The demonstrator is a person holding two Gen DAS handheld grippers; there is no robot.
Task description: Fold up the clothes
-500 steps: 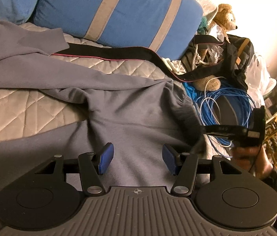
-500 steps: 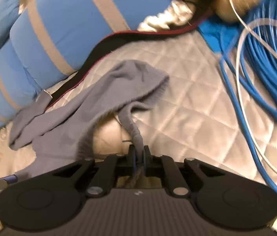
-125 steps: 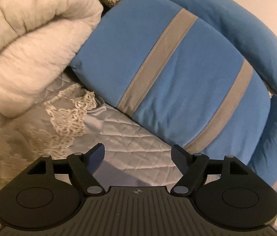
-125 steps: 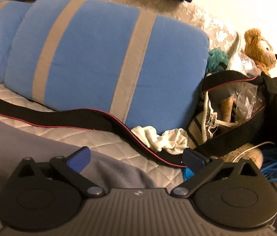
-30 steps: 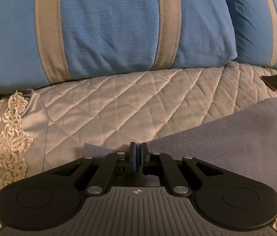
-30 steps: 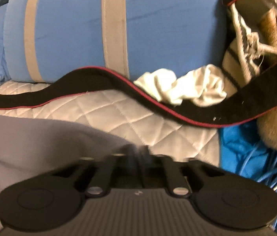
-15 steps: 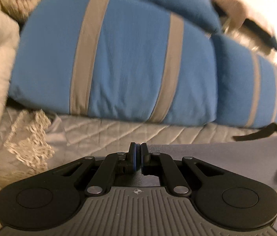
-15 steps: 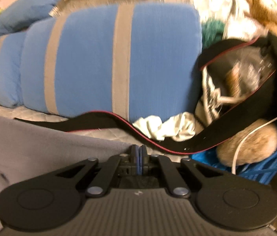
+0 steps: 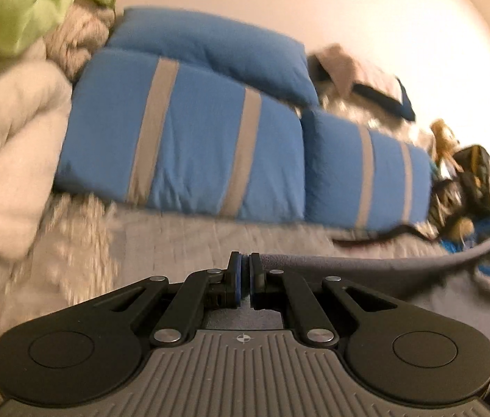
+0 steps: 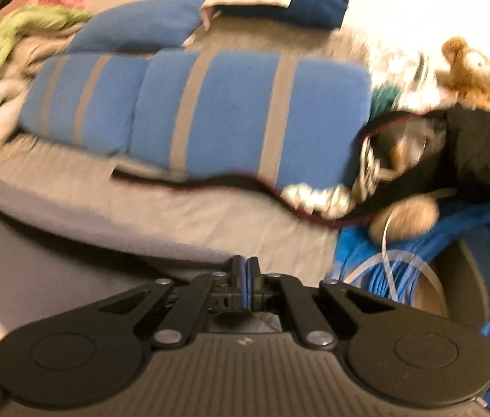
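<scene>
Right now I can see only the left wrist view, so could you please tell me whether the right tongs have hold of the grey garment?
Observer: Yes, the right tongs are shut on the edge of the grey garment.
Operator: Thank you. What lies closest on their right side?
Observer: A coil of blue cable, with a white cable looped through it, sits just right of them.
Operator: Is anything lying between the garment and the striped pillow?
Observer: A black strap with a red edge lies on the quilt along the pillow's front.
</scene>
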